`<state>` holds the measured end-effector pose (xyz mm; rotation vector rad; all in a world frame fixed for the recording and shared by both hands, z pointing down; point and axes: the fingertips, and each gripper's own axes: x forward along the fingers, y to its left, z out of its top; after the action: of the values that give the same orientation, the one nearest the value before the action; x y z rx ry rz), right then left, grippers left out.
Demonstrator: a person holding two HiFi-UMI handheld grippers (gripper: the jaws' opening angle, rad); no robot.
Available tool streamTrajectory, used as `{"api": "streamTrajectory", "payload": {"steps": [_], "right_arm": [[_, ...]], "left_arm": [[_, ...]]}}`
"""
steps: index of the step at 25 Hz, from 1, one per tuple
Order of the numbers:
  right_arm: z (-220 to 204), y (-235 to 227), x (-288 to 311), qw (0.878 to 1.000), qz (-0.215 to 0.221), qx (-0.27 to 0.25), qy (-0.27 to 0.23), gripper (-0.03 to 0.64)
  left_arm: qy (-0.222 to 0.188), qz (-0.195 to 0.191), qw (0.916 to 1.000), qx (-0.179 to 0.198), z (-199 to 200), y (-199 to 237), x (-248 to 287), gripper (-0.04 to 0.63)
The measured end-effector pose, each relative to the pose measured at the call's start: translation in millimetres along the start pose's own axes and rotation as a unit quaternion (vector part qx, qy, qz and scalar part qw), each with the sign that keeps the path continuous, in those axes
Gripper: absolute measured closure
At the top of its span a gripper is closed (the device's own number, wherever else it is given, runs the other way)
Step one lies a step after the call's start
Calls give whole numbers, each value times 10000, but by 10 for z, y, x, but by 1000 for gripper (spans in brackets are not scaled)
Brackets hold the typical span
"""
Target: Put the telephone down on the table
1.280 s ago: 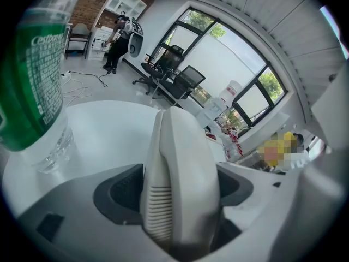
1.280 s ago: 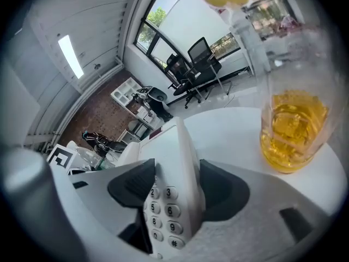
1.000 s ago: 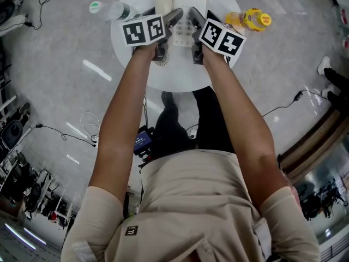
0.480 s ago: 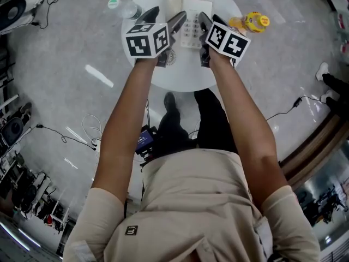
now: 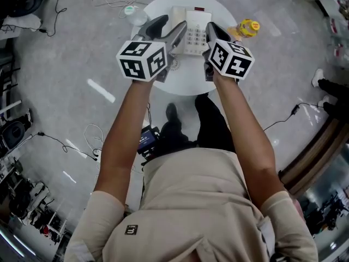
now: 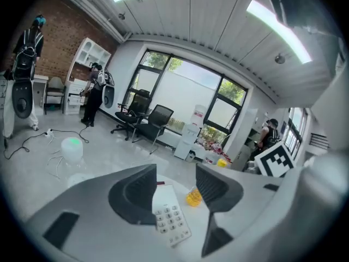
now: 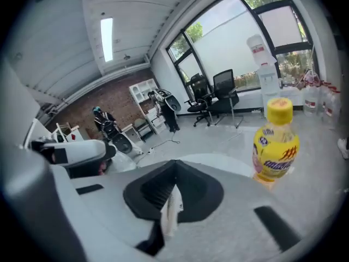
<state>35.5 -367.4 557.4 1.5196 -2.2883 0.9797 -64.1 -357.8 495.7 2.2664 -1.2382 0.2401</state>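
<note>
The white telephone, handset in its cradle and keypad up, lies flat on the round white table. Both grippers hang above it, well off the tabletop. My left gripper is over the phone's left side; its jaws have just been closing and still show a gap with nothing in it. Through that gap the left gripper view shows the telephone's keypad far below. My right gripper is over the phone's right edge. Its jaws have just closed and are shut on nothing.
A yellow drink bottle stands at the table's right rim, and a clear bottle with a green cap at its left rim. Cables run over the grey floor. Office chairs and people stand far off by the windows.
Both grippers have risen from beside the telephone toward the head camera. The right jaws went from wide to shut and the left jaws narrowed. The telephone stayed on the table.
</note>
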Motion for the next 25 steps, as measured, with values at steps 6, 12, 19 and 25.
{"api": "streamTrajectory", "payload": {"steps": [6,12,19,25], "right_arm": [[335,471,-651,9932,813,-800,-252,626],[514,817,-1306,9841,1273,-1137,-491,626],[527,1092,-1919,9753,1502,-1504,-608,626],[492,1510,-2321,9683,1632,-1772,-667,626]], "left_arm": [[-451,-571,9961,492,404,-511,-527,454],[-714,-938,9885,948,584,-917,-1046,454],[-690,-986,9853,1209,487,-1113,-1482,454],[-778,-860,9858,1216,476,-1014,-2029,454]]}}
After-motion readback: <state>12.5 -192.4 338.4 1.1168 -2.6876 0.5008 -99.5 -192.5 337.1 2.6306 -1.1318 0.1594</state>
